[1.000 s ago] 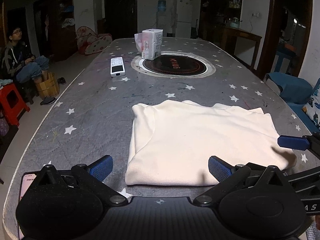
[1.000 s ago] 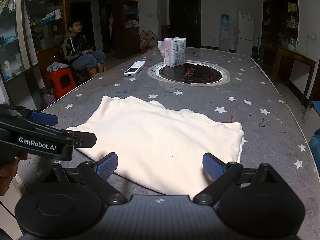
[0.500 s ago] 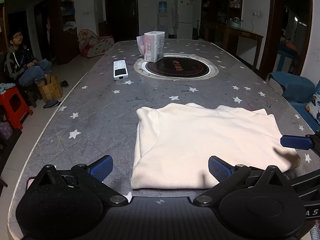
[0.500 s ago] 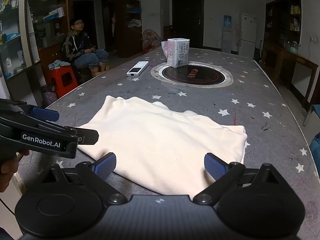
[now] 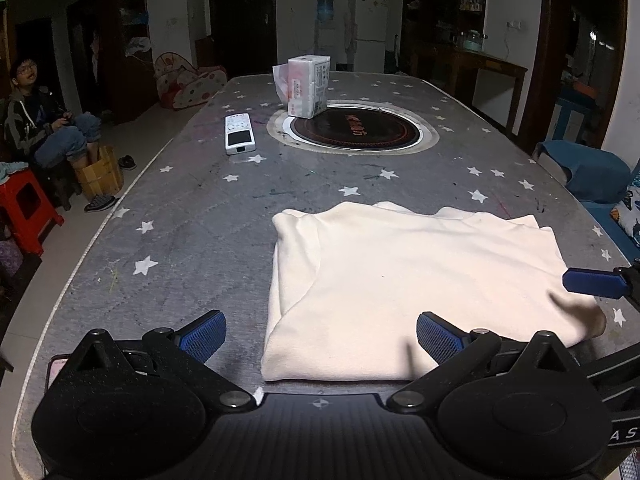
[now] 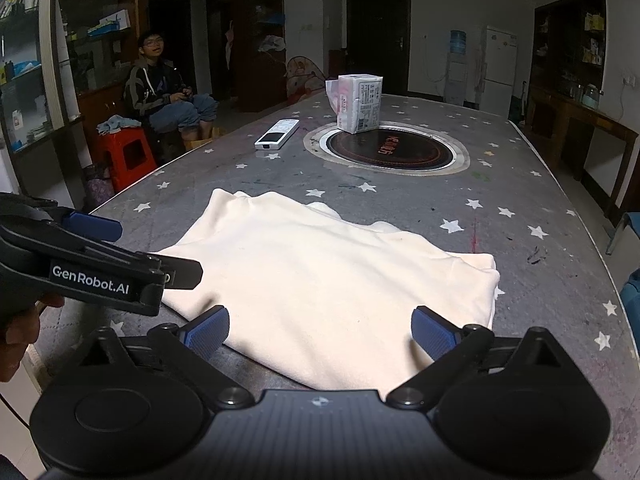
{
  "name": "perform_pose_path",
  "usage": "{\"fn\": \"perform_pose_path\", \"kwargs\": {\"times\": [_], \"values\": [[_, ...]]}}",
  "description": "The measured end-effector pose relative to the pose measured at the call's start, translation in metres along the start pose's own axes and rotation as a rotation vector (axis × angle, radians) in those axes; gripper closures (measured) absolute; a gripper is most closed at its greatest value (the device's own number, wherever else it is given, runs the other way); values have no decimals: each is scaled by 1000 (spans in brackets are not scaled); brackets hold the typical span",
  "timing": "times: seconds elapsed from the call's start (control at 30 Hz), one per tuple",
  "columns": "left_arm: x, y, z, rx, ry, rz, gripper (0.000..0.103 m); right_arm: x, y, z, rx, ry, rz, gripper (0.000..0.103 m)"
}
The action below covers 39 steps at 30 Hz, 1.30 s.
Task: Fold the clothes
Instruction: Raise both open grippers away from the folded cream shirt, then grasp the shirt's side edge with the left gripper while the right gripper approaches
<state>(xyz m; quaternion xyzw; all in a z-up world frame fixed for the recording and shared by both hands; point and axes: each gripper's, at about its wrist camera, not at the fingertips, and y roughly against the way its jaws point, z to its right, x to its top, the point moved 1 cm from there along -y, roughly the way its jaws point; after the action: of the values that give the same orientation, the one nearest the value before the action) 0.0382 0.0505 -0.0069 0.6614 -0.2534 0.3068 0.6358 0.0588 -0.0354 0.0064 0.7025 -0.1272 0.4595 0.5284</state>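
Tabletop (image 5: 192, 240), grey with white stars, fills both views; a round black induction hob (image 5: 354, 130) is set into its middle. Compared with a second ago the left wrist view has drawn back slightly: more bare cloth shows between the tongs and the far objects, and the garment sits a little farther up the frame.

Folded cream shirt (image 5: 400, 280) lies flat on the near half of the tabletop, in a rough rectangle with layered edges at the far side; its shape and place match the earlier frames. In the right wrist view it (image 6: 320, 276) spans the gap between the blue pads.

Left tongs (image 5: 320, 332) hang above the shirt's near left corner, pads wide apart, gripping nothing. Right tongs (image 6: 320, 328) hang over the near edge of the shirt, also spread wide and empty. Each pair shows at the edge of the other's view, in much the same spot as before.

Tissue pack (image 5: 306, 86) stands on the hob's far rim. White remote (image 5: 239, 134) lies just left of the hob.

Seated person (image 6: 164, 92) is beyond the table's left side, beside a red stool (image 6: 128, 152).
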Motion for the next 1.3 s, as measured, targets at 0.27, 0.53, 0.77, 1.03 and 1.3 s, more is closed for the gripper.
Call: {"fn": "perform_pose_path", "kwargs": {"times": [0.27,0.53,0.77,1.03,1.3], "values": [[-1,-1,1,-3,1,-5,0,0,-2,2,-1,-6,-8,3],[1,-5,-6,0,7,-13,0,1,-5,-6,19,26,-16,4],[3,-7,-12,-15,20,-28,0,6,-9,-20,54,78,-22,4],[7,-10,-20,2,30,-36,0,11,-15,-40,100,155,-25,4],[10,-13,-32,18,55,-36,0,15,-21,-60,139,236,-34,14]]}}
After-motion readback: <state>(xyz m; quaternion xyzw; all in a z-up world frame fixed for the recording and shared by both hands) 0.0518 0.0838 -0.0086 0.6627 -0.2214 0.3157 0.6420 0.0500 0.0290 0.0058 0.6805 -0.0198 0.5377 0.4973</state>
